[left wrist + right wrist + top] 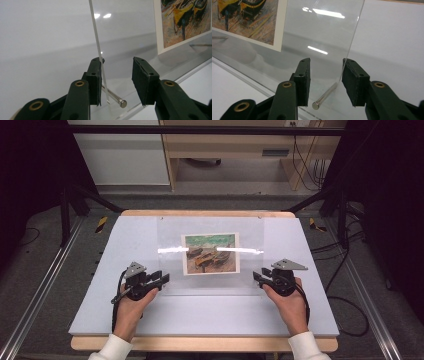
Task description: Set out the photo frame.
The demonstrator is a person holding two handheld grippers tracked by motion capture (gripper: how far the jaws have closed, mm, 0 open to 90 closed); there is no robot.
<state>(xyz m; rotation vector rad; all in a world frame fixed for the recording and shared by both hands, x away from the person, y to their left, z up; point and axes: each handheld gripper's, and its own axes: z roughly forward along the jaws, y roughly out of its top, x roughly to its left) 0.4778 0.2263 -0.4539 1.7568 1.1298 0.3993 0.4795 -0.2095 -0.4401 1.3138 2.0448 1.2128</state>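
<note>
1. A clear acrylic picture frame lies mid-frame in the high view on a pale worktop, with a painted print of boats under its top sheet.
2. The left tool sits at the frame's lower left corner, held in the person's left hand.
3. In the left gripper view its jaws stand partly apart; the edge of the clear sheet runs against the left pad, and a metal pin lies between the jaws, not clamped.
4. The right tool sits at the frame's lower right corner.
5. In the right gripper view the jaws are likewise partly apart around the sheet corner, with a second metal pin between them, ungripped.
</note>
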